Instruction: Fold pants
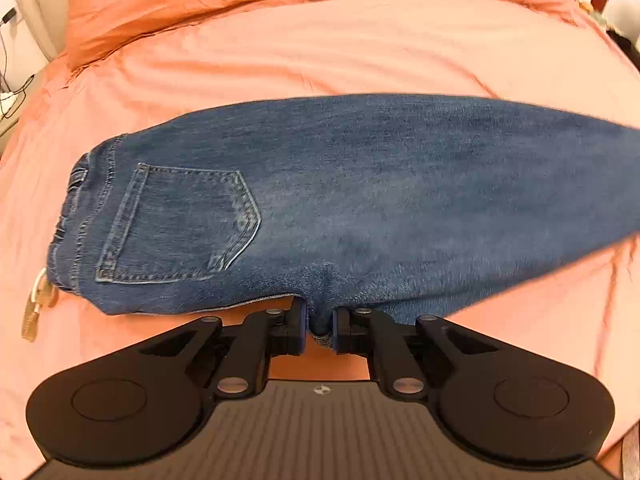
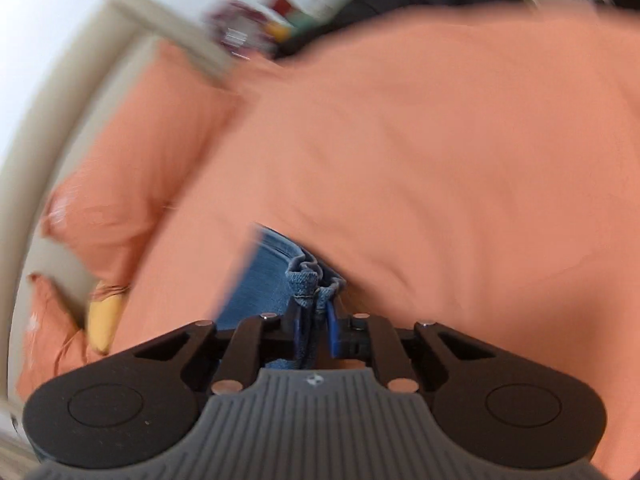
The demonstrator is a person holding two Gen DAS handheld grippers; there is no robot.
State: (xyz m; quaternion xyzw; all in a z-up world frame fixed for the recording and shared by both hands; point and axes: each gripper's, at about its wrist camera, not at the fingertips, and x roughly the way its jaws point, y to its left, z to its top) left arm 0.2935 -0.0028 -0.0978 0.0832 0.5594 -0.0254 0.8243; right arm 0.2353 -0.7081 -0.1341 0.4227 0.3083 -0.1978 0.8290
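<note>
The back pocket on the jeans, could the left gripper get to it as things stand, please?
Probably not yet. The back pocket lies uncovered on the jeans, close by and to the left, so nothing blocks the way. But the left gripper is shut on the jeans' near edge and would have to let go first.

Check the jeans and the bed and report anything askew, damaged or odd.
Nothing looks damaged. The jeans lie flat across the orange bedspread, back pocket up. The left claw pinches their near edge, and the right claw grips a bunched hem. The right wrist view is blurred, so finer details there are unclear.
</note>
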